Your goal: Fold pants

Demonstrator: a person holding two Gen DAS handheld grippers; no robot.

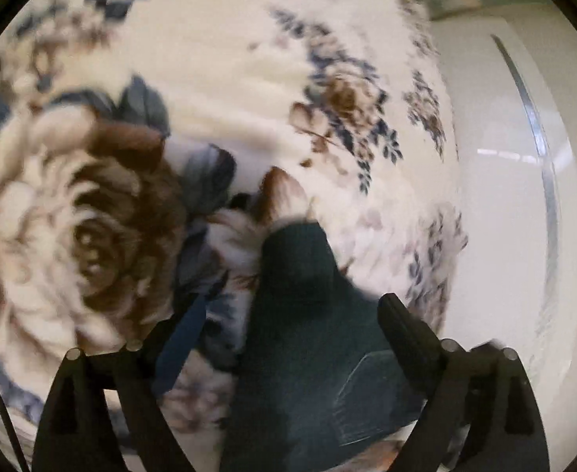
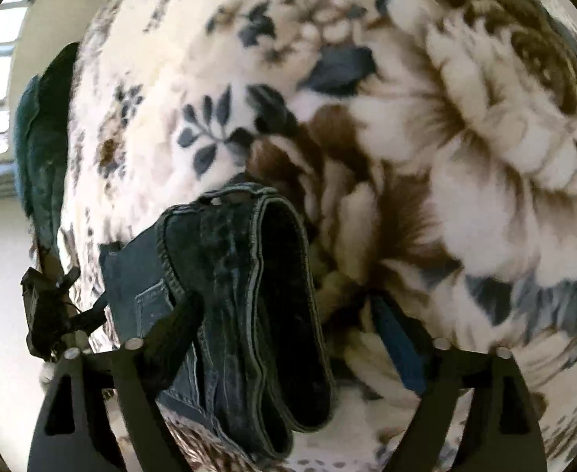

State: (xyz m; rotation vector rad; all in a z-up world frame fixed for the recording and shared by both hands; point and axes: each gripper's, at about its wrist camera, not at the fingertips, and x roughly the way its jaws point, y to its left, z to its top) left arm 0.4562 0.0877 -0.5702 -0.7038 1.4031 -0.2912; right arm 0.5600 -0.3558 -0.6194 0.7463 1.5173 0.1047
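Dark blue denim pants lie folded in a thick bundle on a floral blanket, the looped end pointing away from the camera. My right gripper is open and straddles the bundle. Its left finger lies over the denim, and its blue-padded right finger stands apart from the cloth. In the blurred left wrist view the pants are a dark mass between the fingers of my left gripper, which is open. Its blue pad is clear of the denim.
The blanket ends at the right of the left wrist view, with pale floor beyond it. In the right wrist view a dark teal cloth hangs at the blanket's left edge, above a small black object I cannot identify.
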